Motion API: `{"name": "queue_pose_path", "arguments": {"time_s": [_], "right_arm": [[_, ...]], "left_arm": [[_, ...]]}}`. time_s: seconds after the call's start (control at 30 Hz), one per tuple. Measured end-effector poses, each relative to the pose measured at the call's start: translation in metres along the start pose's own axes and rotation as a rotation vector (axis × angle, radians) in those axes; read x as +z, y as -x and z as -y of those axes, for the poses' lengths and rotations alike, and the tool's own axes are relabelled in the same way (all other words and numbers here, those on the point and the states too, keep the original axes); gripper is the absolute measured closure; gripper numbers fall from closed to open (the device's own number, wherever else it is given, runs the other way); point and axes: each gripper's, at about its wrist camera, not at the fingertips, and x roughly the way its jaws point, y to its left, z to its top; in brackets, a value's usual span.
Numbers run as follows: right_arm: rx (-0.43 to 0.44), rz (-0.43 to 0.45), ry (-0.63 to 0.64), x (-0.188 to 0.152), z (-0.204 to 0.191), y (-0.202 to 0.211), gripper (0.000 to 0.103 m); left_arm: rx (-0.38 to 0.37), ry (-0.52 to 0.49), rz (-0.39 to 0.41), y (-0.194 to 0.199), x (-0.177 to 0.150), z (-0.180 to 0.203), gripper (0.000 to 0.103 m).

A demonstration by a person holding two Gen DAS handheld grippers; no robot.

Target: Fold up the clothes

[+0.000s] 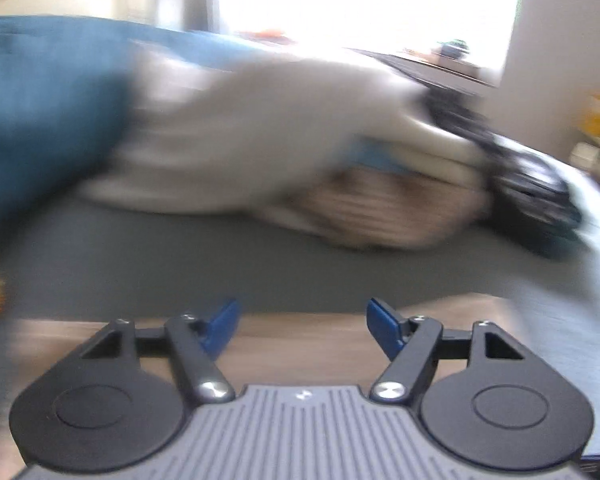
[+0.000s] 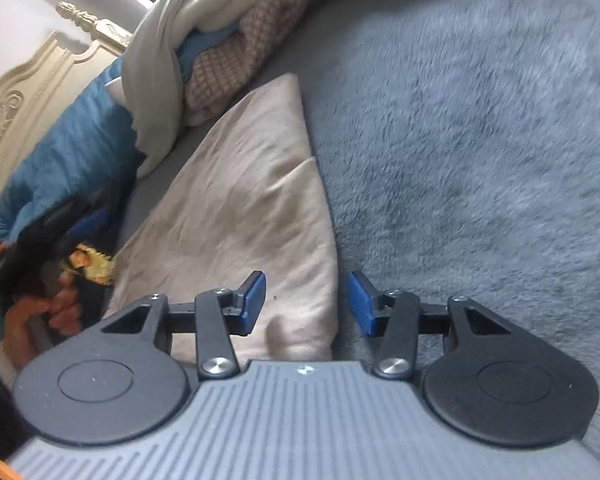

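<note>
Beige cloth [image 2: 236, 216] beneath spread right tongs [image 2: 306, 300]

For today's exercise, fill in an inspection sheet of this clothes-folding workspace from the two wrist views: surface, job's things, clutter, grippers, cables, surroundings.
Surface: grey fluffy blanket over a plainer grey cover.
Job's things: beige garment lies flat, folded, on the bed; a pile of clothes sits beyond it, with a white cloth, a checked pink piece and a blue piece.
Clutter: blue pillow beside the pile.
Grippers: left gripper open, holding nothing; right gripper open, over the beige garment's near edge, no cloth between the fingers.
Cables: nothing seen.
Surroundings: carved cream headboard; bright window, blurred.
</note>
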Motion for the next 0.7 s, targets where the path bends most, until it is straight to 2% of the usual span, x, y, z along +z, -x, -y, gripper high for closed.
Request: {"name": "queue_pose_path", "arguments": {"time_s": [0.1,0.17,0.2,0.23,0.3,0.37,0.5,0.57,0.7], "right_arm": [[0.054,-0.040,-0.033,0.002,0.010,-0.004,0.058],[0.079,-0.060,-0.040,0.001,0.015,-0.003,0.061],[0.086,-0.065,-0.036,-0.001,0.015,-0.002,0.074],[0.092,-0.070,-0.032,-0.003,0.015,-0.001,0.080],[0.105,-0.081,-0.024,-0.008,0.015,0.002,0.091],[0.126,-0.069,-0.017,-0.011,0.012,0.008,0.094],[0.153,-0.042,-0.072,-0.020,0.009,0.020,0.095],[0.137,-0.050,-0.103,-0.026,0.016,0.016,0.095],[0.161,-0.049,-0.225,-0.040,0.034,0.014,0.094]], "left_arm": [[-0.117,-0.126,-0.027,-0.030,-0.006,0.059,0.031],[-0.110,-0.210,-0.044,-0.049,-0.015,0.091,0.031],[-0.100,-0.244,-0.053,-0.058,-0.019,0.104,0.031],[-0.077,-0.260,-0.060,-0.066,-0.023,0.111,0.031],[-0.042,-0.261,-0.062,-0.079,-0.028,0.116,0.031],[-0.045,-0.223,-0.052,-0.081,-0.028,0.113,0.031],[-0.037,-0.198,-0.039,-0.083,-0.030,0.108,0.031],[-0.029,-0.193,-0.034,-0.085,-0.028,0.109,0.031],[-0.026,-0.171,-0.031,-0.093,-0.027,0.110,0.031]]}}
